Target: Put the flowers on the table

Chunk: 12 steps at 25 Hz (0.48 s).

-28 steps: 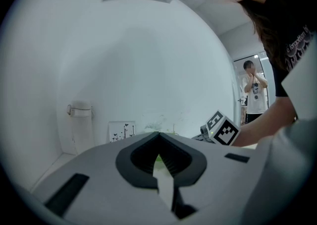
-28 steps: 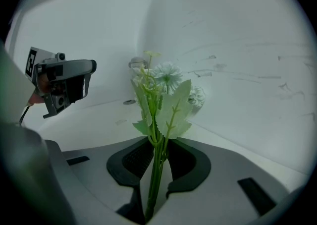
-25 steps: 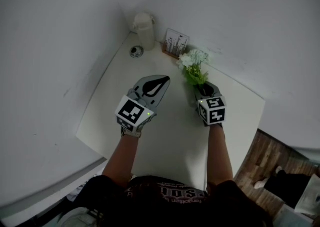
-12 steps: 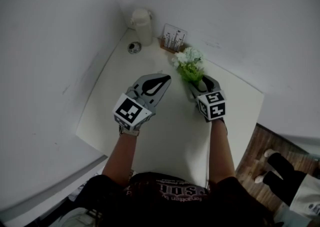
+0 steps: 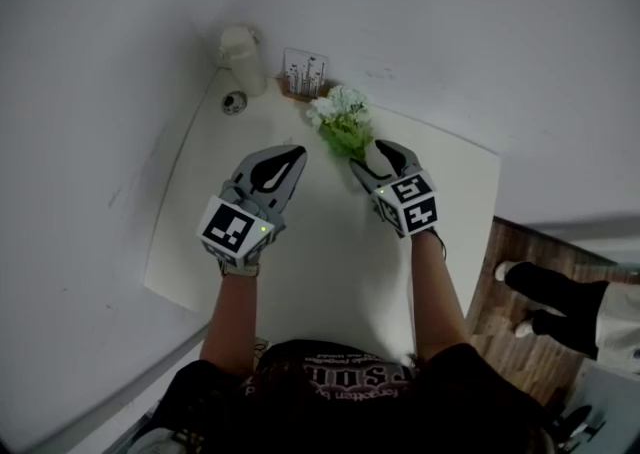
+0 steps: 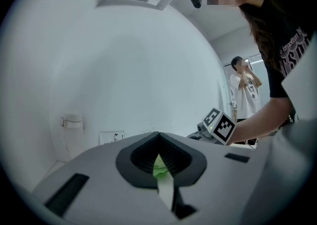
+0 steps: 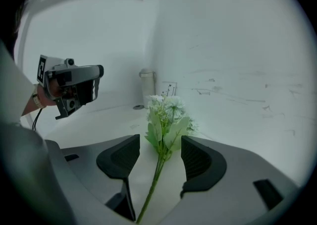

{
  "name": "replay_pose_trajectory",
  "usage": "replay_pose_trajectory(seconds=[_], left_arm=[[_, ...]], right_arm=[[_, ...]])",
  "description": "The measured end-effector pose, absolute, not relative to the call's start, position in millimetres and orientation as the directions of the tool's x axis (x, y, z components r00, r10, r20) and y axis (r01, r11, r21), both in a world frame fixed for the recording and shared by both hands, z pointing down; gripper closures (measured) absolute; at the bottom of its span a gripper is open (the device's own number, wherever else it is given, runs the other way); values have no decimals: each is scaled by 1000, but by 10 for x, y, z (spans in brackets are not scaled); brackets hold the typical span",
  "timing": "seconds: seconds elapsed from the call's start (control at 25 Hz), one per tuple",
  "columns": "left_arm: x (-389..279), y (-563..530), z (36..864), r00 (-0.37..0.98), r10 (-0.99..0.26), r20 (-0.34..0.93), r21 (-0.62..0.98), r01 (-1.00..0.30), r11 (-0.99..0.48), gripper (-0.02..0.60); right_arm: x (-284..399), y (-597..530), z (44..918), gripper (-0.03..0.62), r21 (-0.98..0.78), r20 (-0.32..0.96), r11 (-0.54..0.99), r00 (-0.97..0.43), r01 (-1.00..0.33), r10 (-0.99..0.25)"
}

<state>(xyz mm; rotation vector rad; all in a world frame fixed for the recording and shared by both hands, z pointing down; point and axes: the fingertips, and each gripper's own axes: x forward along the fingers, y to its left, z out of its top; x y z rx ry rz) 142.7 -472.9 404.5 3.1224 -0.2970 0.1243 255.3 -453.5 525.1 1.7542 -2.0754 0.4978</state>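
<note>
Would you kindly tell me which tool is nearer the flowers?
Right. The right tool, jaws opening, has the stem of the flowers between them; the left tool, shut, sits apart to the flowers' left.

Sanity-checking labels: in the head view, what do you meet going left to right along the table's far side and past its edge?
white canister → card stand → flowers → bystander's legs on the floor
</note>
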Motion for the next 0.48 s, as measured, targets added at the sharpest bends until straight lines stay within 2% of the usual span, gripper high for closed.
replay_pose_trajectory(seconds=[0.48], left_arm=[[1330, -4526, 3769, 975, -208, 74, -25, -206, -978, 578]], right_arm=[[2576, -4181, 4593, 336, -6, 378, 74, -71, -997, -923]])
